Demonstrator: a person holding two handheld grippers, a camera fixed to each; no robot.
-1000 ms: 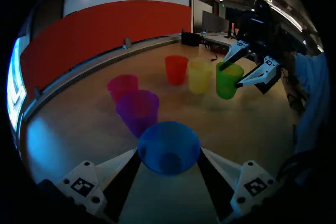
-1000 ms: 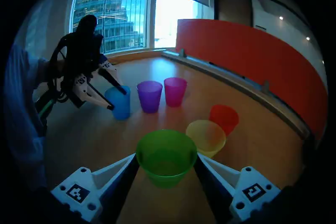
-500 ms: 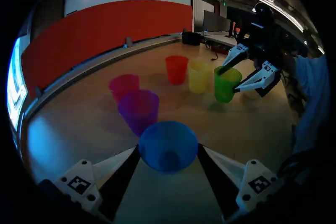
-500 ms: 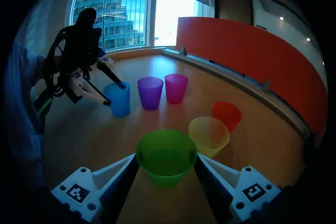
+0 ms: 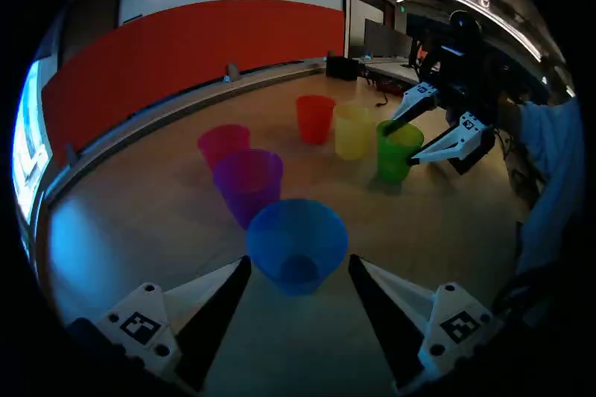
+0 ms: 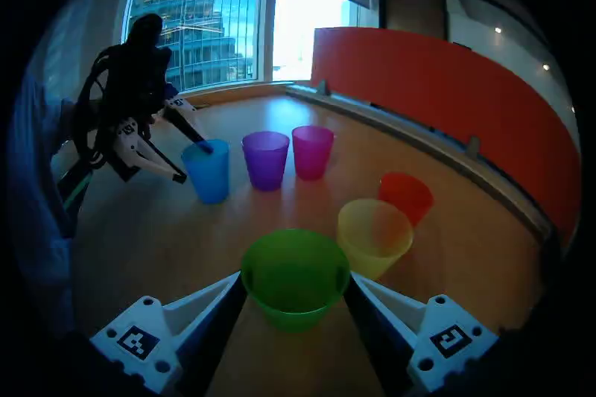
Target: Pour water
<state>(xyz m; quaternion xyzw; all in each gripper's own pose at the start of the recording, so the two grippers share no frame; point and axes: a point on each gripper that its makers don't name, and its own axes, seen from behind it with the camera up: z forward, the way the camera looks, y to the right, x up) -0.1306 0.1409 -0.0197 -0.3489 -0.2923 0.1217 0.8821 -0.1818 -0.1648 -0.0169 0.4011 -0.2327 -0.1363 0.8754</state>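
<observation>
A blue cup [image 5: 298,244] stands on the wooden table [image 5: 134,211], just ahead of my left gripper [image 5: 299,258]. That gripper is open, and its fingertips flank the cup's near side with small gaps. In the right gripper view, the left gripper [image 6: 191,162] sits at the blue cup's [image 6: 207,170] rim. My right gripper [image 6: 296,278] is shut on a green cup [image 6: 296,285]. In the left gripper view, the right gripper [image 5: 410,136] straddles the green cup [image 5: 395,151], which sits low on the table. I cannot tell whether either cup holds water.
Purple [image 5: 248,181], pink [image 5: 223,144], red [image 5: 314,118] and yellow [image 5: 352,129] cups stand upright in an arc. The yellow cup [image 6: 372,237] is close beside the green one. A red wall panel [image 5: 186,39] runs behind the table. A blue sleeve [image 5: 547,173] holds the right gripper.
The green cup has come down from above the table to its surface. My left gripper has drawn back from the blue cup, which now stands free ahead of the fingertips.
</observation>
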